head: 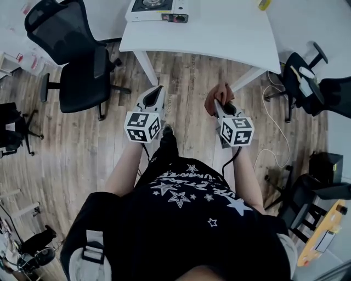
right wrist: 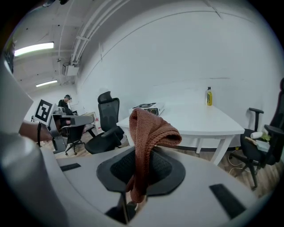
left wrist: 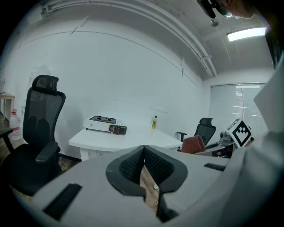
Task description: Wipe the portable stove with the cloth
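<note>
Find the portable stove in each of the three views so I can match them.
Head view: portable stove at the top edge, on the white table, left side.
Left gripper view: left of centre, on the table's left end.
Right gripper view: centre, just behind the cloth.
Shared landmark: the white table.

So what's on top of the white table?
The table holds a stove near one corner and a yellow bottle. In the right gripper view the cloth covers part of the stove.
</note>
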{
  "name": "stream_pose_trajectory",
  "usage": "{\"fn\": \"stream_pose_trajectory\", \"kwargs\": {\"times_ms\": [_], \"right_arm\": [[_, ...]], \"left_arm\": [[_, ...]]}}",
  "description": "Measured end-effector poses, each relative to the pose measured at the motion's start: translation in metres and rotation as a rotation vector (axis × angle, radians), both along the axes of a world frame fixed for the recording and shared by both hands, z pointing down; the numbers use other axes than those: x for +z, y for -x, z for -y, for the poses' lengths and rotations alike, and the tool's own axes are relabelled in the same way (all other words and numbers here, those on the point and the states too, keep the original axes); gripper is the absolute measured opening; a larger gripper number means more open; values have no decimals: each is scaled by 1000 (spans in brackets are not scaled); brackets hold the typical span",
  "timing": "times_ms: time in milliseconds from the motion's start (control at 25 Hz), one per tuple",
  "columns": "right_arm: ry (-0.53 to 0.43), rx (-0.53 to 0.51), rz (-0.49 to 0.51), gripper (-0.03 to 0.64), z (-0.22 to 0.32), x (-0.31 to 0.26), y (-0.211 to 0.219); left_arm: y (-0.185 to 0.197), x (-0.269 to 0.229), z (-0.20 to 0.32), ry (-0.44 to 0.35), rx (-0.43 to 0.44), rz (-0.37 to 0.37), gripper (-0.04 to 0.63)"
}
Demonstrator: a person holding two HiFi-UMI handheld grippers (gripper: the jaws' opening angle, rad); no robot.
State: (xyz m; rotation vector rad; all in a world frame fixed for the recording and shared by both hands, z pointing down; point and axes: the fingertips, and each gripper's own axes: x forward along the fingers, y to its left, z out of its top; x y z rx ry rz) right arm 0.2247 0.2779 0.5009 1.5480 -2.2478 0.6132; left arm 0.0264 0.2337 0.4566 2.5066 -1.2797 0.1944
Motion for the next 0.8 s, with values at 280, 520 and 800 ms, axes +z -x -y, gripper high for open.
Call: {"fn": "stream_pose_trajectory", "kwargs": {"times_ms": [280,520,800], "right_arm": [[8,22,6,55,75,-3,25],[11,40,-1,55,131,-6,39],[12,35,1,55,189,-5,68]], "left_arm": [[22,3,74,25,27,-5,8],[43,3,129,17,41,-8,8],[76,2,184,13,9,-17,8]]}}
